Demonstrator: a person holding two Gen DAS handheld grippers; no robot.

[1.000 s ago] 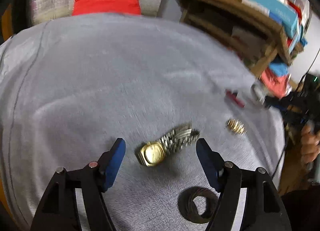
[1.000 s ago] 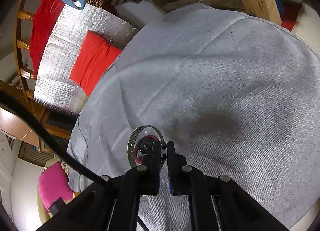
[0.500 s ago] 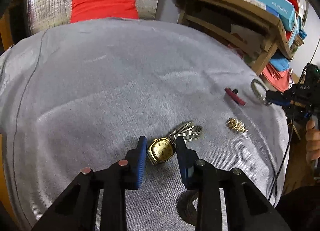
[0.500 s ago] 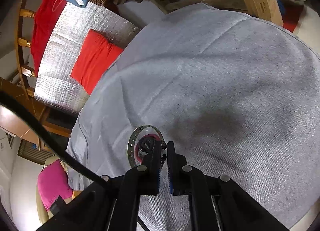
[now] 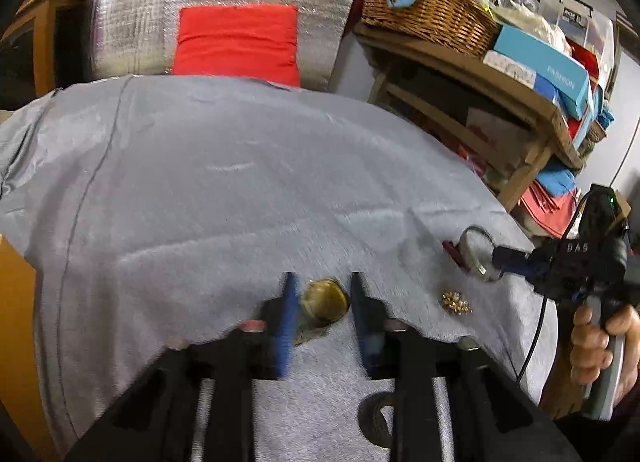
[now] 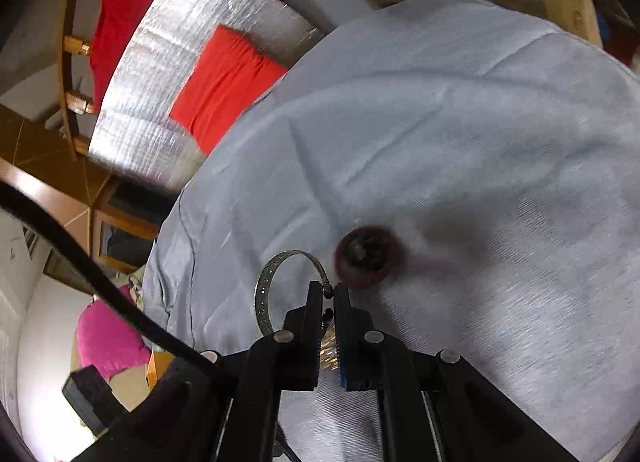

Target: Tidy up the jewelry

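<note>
A gold watch (image 5: 324, 300) sits between the blue pads of my left gripper (image 5: 322, 282). The jaws are closing onto its case and it hangs blurred above the grey cloth (image 5: 240, 182), its strap drooping below. My right gripper (image 6: 330, 294) is shut on a thin silver bangle (image 6: 266, 290), held just over the cloth. From the left wrist view that right gripper (image 5: 500, 254) and the bangle (image 5: 474, 238) are at the right, next to a dark red piece (image 5: 452, 252). The same dark red round piece (image 6: 366, 258) lies blurred just beyond my right fingertips.
A gold brooch (image 5: 456, 302) lies on the cloth right of the watch. A dark ring-shaped band (image 5: 376, 418) shows under my left gripper. A hand (image 5: 592, 338) holds the right gripper's handle. A wicker basket (image 5: 428, 10) and boxes fill the wooden shelf; a red cushion (image 5: 238, 42) sits behind.
My left jaws have closed from wide open onto the gold watch and lifted it off the cloth. The right gripper has carried the bangle sideways, beside the dark red piece.
</note>
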